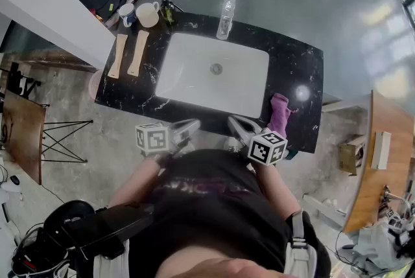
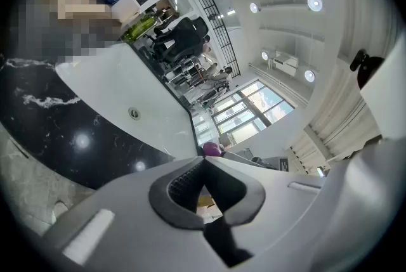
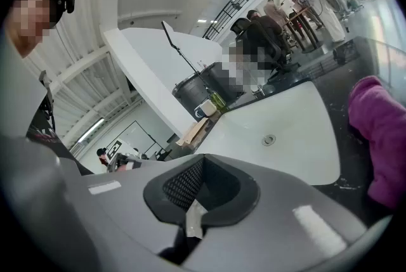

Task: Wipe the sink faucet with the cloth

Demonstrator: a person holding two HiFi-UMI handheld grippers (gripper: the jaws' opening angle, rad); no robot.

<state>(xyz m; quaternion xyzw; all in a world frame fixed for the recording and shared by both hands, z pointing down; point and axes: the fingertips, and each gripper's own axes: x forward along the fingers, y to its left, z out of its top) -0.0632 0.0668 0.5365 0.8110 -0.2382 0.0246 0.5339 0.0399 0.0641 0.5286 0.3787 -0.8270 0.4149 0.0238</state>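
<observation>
The left gripper (image 1: 190, 126) and right gripper (image 1: 235, 123) are hovering, jaws pressed together, both empty. The magenta cloth (image 1: 280, 113) is lying just right of the right gripper. The faucet (image 1: 225, 18) is standing well ahead, across the sink (image 1: 192, 70). Likely best: opening the right jaws wide, then pinching a raised fold.

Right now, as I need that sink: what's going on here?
A person stands at the sink with a gripper in each hand. The left gripper and right gripper are shut and empty, near the front edge of the counter. The cloth lies on the counter right of the sink, untouched. The faucet isn't being wiped yet.
</observation>
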